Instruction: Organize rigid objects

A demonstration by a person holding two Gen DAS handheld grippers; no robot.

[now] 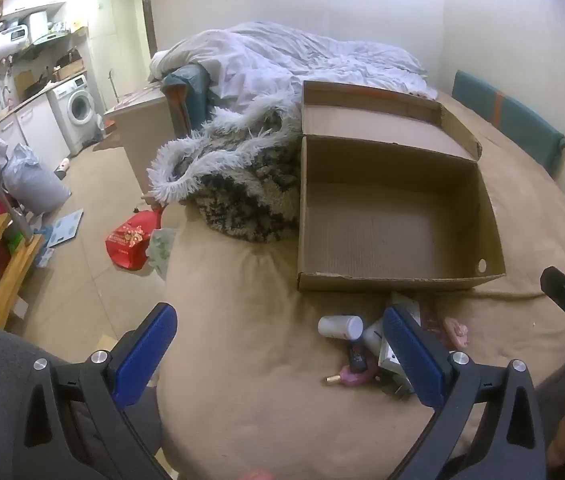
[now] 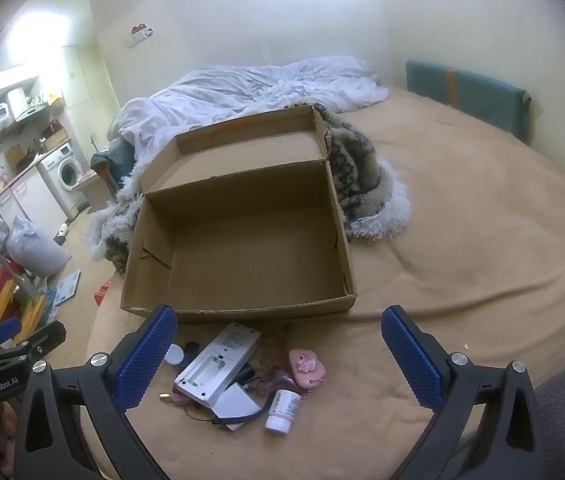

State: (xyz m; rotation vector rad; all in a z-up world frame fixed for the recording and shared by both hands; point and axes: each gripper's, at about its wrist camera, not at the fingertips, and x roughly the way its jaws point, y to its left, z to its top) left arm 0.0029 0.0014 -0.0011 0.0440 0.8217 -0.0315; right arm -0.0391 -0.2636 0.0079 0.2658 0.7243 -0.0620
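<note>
An open, empty cardboard box [image 1: 394, 276] [image 2: 238, 312] sits on the tan bed. In front of it lies a small pile: a white flat device [image 2: 218, 364] [image 1: 388, 356], a white bottle [image 1: 340, 326], a small white labelled bottle [image 2: 282, 410], a pink compact [image 2: 307, 366] [image 1: 456, 332], a pink item with a gold tip [image 1: 348, 378] and a white card [image 2: 234, 404]. My left gripper [image 1: 278, 344] is open, just left of the pile. My right gripper [image 2: 278, 344] is open above the pile. Both are empty.
A furry patterned blanket [image 1: 242, 184] [image 2: 362, 176] lies against the box's far side, with a white duvet [image 1: 282, 60] behind it. A teal cushion [image 2: 466, 96] leans on the wall. The bed edge drops to a cluttered floor at left, with a red bag [image 1: 130, 240].
</note>
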